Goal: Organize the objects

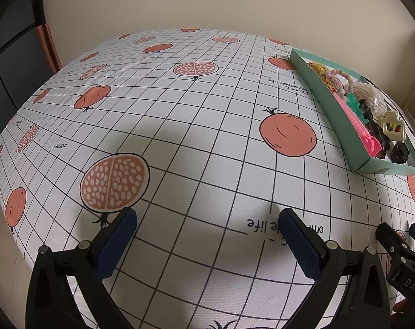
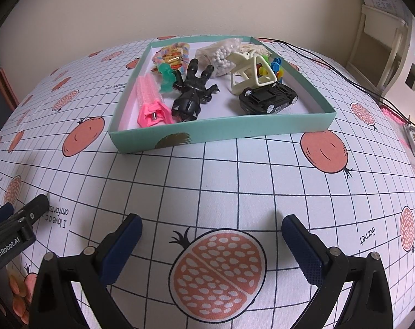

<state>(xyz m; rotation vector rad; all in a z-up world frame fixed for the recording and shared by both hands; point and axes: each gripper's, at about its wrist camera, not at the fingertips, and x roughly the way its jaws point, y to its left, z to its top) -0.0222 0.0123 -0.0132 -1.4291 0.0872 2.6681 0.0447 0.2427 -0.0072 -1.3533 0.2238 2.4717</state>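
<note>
we hold our left gripper (image 1: pixel 207 235) and right gripper (image 2: pixel 211 242) wide apart and empty, the teal tray (image 2: pixel 221 130) well ahead of the right one, toy car (image 2: pixel 269 98) and figure (image 2: pixel 191 93) seemingly already gathered inside.

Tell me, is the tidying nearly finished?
It looks nearly finished. The black car, black figure and pink clip already lie in the teal box. Left gripper and right gripper are open, holding nothing. No loose items show on the tablecloth.
</note>
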